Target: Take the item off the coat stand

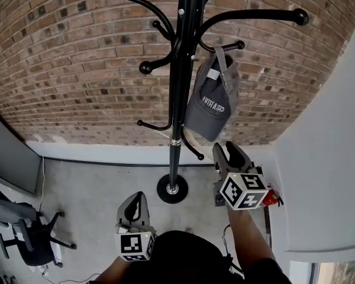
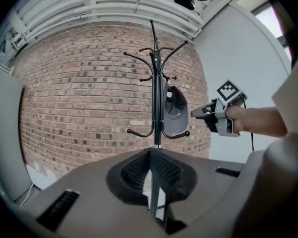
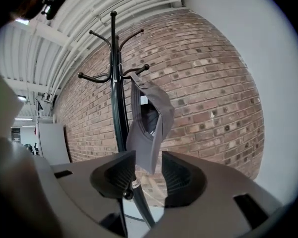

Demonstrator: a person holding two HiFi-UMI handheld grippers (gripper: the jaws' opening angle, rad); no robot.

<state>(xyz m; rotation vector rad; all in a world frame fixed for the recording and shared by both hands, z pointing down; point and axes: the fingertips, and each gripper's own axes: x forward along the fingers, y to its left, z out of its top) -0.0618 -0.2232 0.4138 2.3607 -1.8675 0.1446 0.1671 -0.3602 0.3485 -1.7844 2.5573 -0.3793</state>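
Note:
A grey cap (image 1: 210, 102) hangs by its back strap from a right-hand hook of the black coat stand (image 1: 180, 99). My right gripper (image 1: 226, 148) is raised just below and in front of the cap, and it is open. In the right gripper view the cap (image 3: 151, 128) hangs in line with the gap of the right gripper (image 3: 149, 167), and the pads do not press on it. The left gripper (image 1: 139, 197) is held lower, left of the pole, and is shut on nothing. From the left gripper view the cap (image 2: 175, 113) shows with the right gripper (image 2: 198, 114) a little to its right.
The stand's round base (image 1: 173, 189) rests on the grey floor by a brick wall (image 1: 77, 70). A white wall (image 1: 325, 158) closes in on the right. A black office chair (image 1: 32, 241) and a grey panel (image 1: 9, 158) are at the lower left.

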